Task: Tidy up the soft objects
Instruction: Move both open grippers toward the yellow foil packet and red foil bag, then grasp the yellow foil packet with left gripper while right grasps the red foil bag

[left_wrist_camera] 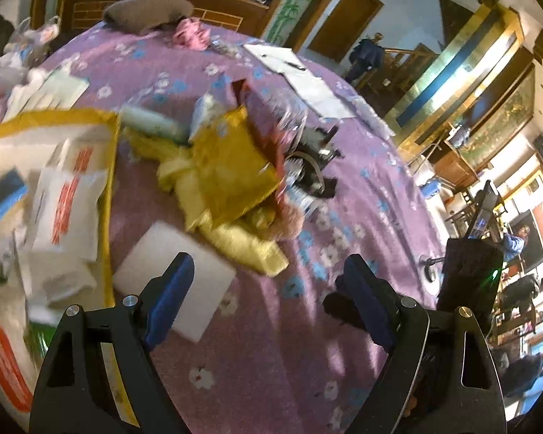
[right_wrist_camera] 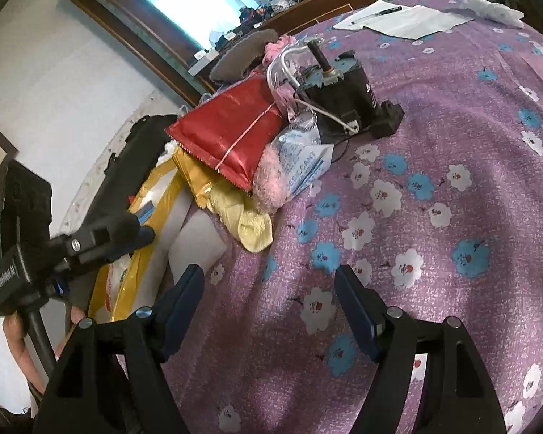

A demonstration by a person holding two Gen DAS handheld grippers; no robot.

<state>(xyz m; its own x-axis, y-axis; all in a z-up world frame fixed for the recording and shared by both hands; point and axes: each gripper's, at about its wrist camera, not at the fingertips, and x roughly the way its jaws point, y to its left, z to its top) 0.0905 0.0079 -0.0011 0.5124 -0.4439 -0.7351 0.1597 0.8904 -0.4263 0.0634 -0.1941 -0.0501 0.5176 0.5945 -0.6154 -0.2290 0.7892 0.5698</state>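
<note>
A heap of soft things lies on the purple flowered cloth [left_wrist_camera: 271,361]: a yellow knitted piece [left_wrist_camera: 242,246] [right_wrist_camera: 249,220], a gold pouch [left_wrist_camera: 228,166], a red satin pouch [right_wrist_camera: 228,133] [left_wrist_camera: 268,123], a pink fluffy piece [right_wrist_camera: 269,184] and a desiccant packet [right_wrist_camera: 300,159]. A white foam block [left_wrist_camera: 177,278] [right_wrist_camera: 199,242] lies just ahead of my left gripper [left_wrist_camera: 268,296], which hangs open and empty. My right gripper [right_wrist_camera: 271,303] is open too, over bare cloth short of the heap. The left gripper [right_wrist_camera: 101,242] shows at the right wrist view's left, held by a hand [right_wrist_camera: 18,340].
A yellow-rimmed box [left_wrist_camera: 108,188] with white bags and packets stands at the left. A black motor part [right_wrist_camera: 344,86] with wires sits behind the heap. Papers with a pen [right_wrist_camera: 398,18] lie at the far side, a grey cushion [left_wrist_camera: 148,11] beyond.
</note>
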